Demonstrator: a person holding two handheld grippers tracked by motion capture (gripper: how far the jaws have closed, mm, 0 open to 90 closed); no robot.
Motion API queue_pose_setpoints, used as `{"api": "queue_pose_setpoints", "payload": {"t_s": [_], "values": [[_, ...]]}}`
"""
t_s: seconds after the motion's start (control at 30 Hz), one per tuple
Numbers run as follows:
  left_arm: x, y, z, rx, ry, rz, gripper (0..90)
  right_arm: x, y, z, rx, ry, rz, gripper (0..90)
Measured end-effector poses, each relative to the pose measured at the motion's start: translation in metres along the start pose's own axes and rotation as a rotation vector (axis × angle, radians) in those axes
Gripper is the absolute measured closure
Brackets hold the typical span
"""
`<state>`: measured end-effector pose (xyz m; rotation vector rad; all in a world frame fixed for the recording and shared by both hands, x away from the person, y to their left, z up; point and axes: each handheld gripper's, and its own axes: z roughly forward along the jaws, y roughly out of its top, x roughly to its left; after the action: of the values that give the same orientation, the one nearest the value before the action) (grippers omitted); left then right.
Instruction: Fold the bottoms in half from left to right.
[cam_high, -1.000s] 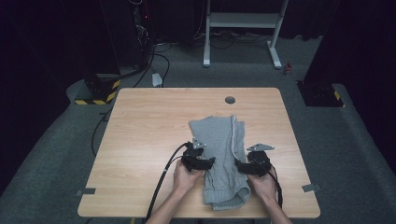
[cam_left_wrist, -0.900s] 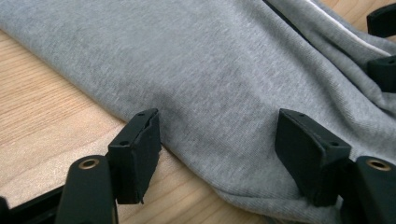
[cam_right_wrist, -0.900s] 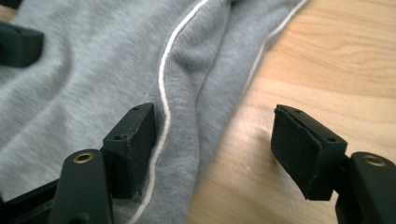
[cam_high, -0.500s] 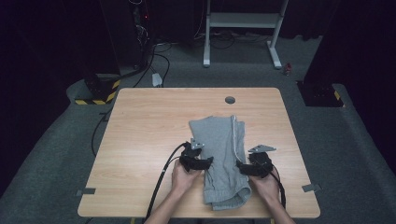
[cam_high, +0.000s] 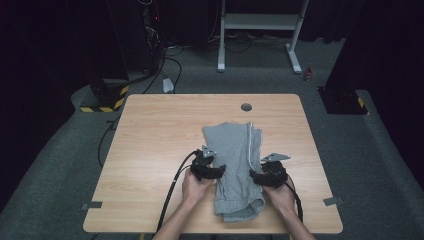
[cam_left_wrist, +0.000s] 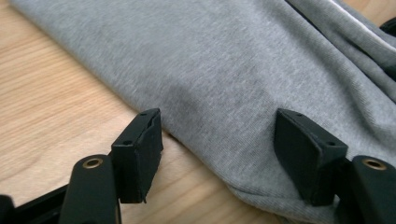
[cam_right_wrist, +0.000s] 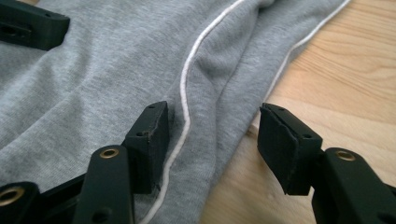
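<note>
A grey folded garment (cam_high: 232, 145) with a thin white stripe (cam_high: 249, 145) lies lengthwise on the wooden table (cam_high: 160, 135). My left gripper (cam_high: 216, 171) sits at its left edge. In the left gripper view the left gripper (cam_left_wrist: 217, 128) stands open, one jaw over bare wood and the other on the grey cloth (cam_left_wrist: 224, 60). My right gripper (cam_high: 256, 176) is at the garment's right edge. Its jaws (cam_right_wrist: 215, 116) have just been closing and straddle the folded, striped edge (cam_right_wrist: 187, 93), with the pads apart from the cloth.
A round cable hole (cam_high: 246, 106) is in the table's far side. Black cables (cam_high: 172, 195) trail from the grippers toward the near edge. Tape tabs (cam_high: 91, 205) mark the near corners. A white stand (cam_high: 260, 22) and a striped floor block (cam_high: 102, 106) lie beyond the table.
</note>
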<state>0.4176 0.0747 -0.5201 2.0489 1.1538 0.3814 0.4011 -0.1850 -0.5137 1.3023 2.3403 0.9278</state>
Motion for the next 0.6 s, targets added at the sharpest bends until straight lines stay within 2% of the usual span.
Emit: {"api": "queue_pose_setpoints", "payload": {"t_s": [0.6], "values": [[0.026,-0.001,-0.004,-0.012,0.049,-0.039,34.0,0.012,0.022,0.021,0.004,0.018,-0.028,45.4]]}}
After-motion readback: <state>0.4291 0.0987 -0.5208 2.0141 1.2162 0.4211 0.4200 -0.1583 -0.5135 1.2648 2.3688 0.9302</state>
